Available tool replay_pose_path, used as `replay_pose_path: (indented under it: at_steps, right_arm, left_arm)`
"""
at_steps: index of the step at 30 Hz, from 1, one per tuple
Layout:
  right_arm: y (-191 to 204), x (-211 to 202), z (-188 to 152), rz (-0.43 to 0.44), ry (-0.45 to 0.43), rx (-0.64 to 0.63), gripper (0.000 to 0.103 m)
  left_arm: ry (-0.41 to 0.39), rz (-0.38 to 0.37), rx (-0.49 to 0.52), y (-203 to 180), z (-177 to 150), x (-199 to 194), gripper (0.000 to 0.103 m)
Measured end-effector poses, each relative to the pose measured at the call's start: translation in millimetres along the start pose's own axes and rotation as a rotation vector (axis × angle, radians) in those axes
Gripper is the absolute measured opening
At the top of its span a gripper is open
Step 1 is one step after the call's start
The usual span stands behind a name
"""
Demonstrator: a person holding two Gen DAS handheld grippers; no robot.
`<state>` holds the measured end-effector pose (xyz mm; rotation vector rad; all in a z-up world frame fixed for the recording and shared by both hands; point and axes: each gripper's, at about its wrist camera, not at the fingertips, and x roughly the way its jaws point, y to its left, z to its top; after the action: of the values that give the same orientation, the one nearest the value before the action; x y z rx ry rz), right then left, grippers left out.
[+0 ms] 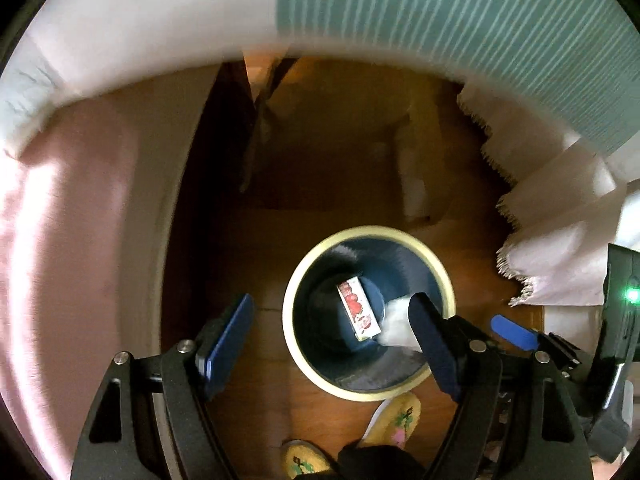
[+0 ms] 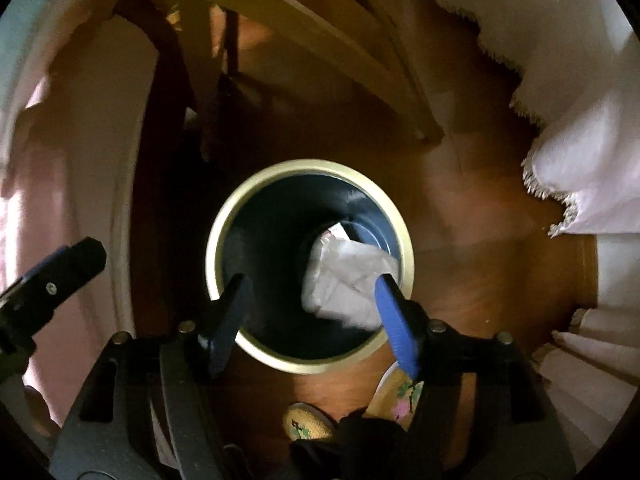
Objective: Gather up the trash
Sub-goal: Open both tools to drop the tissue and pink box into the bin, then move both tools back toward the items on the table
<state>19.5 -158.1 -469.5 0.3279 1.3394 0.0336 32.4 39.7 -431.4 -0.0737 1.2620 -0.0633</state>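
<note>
A round bin [image 1: 442, 280] with a cream rim and dark blue inside stands on the wooden floor; it also shows in the right wrist view [image 2: 224, 220]. A red-and-white carton [image 1: 359, 307] lies at its bottom. A crumpled white tissue [image 2: 348, 280] hangs blurred inside the bin mouth, beside the right gripper's right finger; it also shows in the left wrist view [image 1: 394, 326]. My left gripper [image 1: 334, 342] is open and empty above the bin. My right gripper [image 2: 316, 316] is open above the bin, with the tissue loose between its fingers.
A pink cloth-covered surface [image 1: 72, 240] rises at the left. White fringed cloth [image 1: 560, 248] hangs at the right. Yellow embroidered slippers [image 1: 396, 420] stand on the floor just before the bin. Wooden chair legs [image 2: 320, 40] stand beyond the bin.
</note>
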Motion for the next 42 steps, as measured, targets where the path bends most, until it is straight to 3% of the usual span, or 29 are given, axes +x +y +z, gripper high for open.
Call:
replay_pose_path:
  at_steps: [10,16,20,25,31,37,42]
  right_arm:
    - [42,-108,3,-0.013,-0.06,-0.079,0.071]
    - [67,-208,1,0.016,-0.107,-0.082,0.071]
    - [90,-279,-6,0.021,-0.135,-0.113,0.071]
    - [121,-375,-15,0.032,-0.214,-0.164,0.071]
    - [145,-474,-25,0.028,-0.377,-0.203,0.071]
    - [153,-527,-28,-0.009,-0.472,-0.209,0.071]
    - [155,-550,-22,-0.029,-0.512,-0.198,0.071]
  left_arm:
    - [-0.07,0.025,-0.002,2,20,-127,0.081]
    - [-0.113,0.09,0.049,-7,28,-227,0.081]
    - [-0.16,0.089,0.067,-11,30,-297,0.081]
    - [-0.249,0.078,0.097,-15,28,-381,0.081]
    - [-0.309,0.054,0.075,-5,37,-459,0.081]
    - [-0.381,0.044,0.091,3,50,-513,0.081]
    - [-0.378,-0.004,0.104,-1,63,-530,0.081]
